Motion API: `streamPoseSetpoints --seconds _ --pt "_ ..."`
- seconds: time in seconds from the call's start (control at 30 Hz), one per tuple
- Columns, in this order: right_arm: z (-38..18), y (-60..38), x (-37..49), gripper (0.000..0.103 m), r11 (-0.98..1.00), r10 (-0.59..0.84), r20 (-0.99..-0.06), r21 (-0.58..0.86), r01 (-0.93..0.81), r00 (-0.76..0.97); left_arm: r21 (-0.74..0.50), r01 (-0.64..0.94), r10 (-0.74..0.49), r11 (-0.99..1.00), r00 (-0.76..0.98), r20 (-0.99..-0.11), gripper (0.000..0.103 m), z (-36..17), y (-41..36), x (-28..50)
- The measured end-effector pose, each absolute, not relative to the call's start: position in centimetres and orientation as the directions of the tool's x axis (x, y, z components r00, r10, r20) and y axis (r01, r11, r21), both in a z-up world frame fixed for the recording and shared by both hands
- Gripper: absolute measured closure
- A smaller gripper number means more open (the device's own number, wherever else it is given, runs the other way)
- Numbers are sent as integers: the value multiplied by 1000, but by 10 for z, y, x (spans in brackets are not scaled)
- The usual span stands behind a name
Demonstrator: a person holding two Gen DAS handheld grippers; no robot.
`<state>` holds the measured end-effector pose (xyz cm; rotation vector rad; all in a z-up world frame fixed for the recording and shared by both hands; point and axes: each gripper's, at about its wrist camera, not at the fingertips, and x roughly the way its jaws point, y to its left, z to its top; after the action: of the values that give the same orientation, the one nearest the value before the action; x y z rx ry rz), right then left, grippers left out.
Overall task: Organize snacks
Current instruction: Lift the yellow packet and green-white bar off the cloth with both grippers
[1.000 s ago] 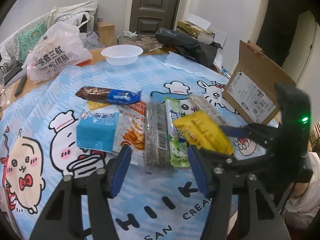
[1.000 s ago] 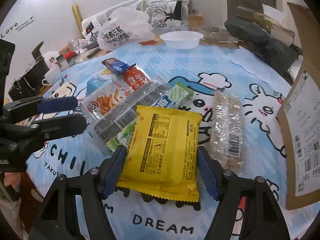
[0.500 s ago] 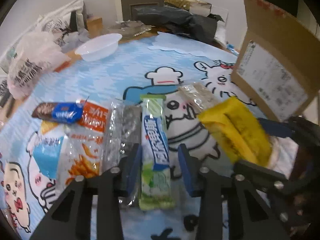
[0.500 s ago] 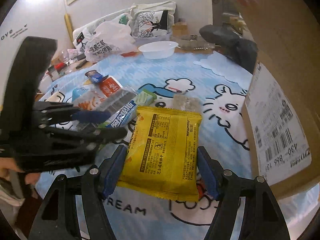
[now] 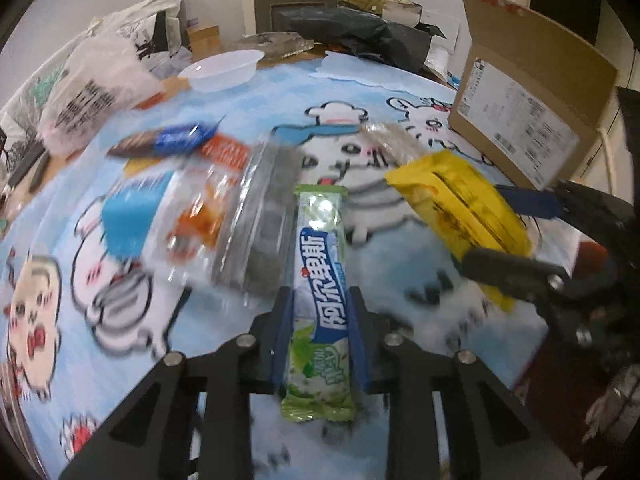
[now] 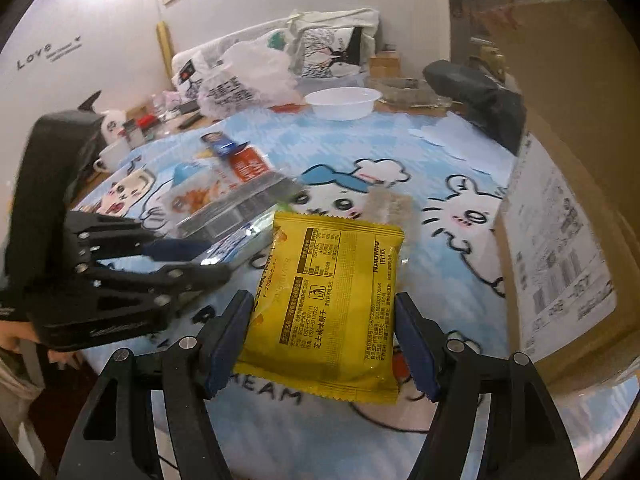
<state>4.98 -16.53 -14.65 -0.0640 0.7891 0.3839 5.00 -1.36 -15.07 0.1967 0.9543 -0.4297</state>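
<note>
The left gripper (image 5: pixel 319 334) has its jaws closing on a green-and-blue snack stick (image 5: pixel 320 280), pads against its sides, over the cartoon-print surface (image 5: pixel 248 92). The right gripper (image 6: pixel 325 342) pinches a yellow snack packet (image 6: pixel 334 292) beside a cardboard box (image 6: pixel 568 184).

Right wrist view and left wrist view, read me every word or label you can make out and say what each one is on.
"Love": wall, smaller line beside it unreadable.
"NAOMIU": yellow packet in the right gripper; its small print is too fine.
"EAM": tablecloth, start hidden by the fingers.
"阿尔卑斯": green packet the left gripper is closing on.
Box label and white bag print: too blurred.
</note>
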Motion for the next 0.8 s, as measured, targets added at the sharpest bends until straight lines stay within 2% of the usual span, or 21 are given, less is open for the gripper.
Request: streamPoseSetpoints --seconds 0.2,0.43,0.8 --pt "-154 -139 43 36 895 370 -723 108 -433 583 -21 426 -262 904 515 -816 77 -151 -4 36" --pt "-167 -117 42 33 911 268 -758 0 -411 595 5 392 -231 920 553 -801 73 -152 -6 37" --pt "-163 -119 35 37 930 232 -725 -29 -366 648 -54 379 -273 924 553 -787 78 -148 3 33"
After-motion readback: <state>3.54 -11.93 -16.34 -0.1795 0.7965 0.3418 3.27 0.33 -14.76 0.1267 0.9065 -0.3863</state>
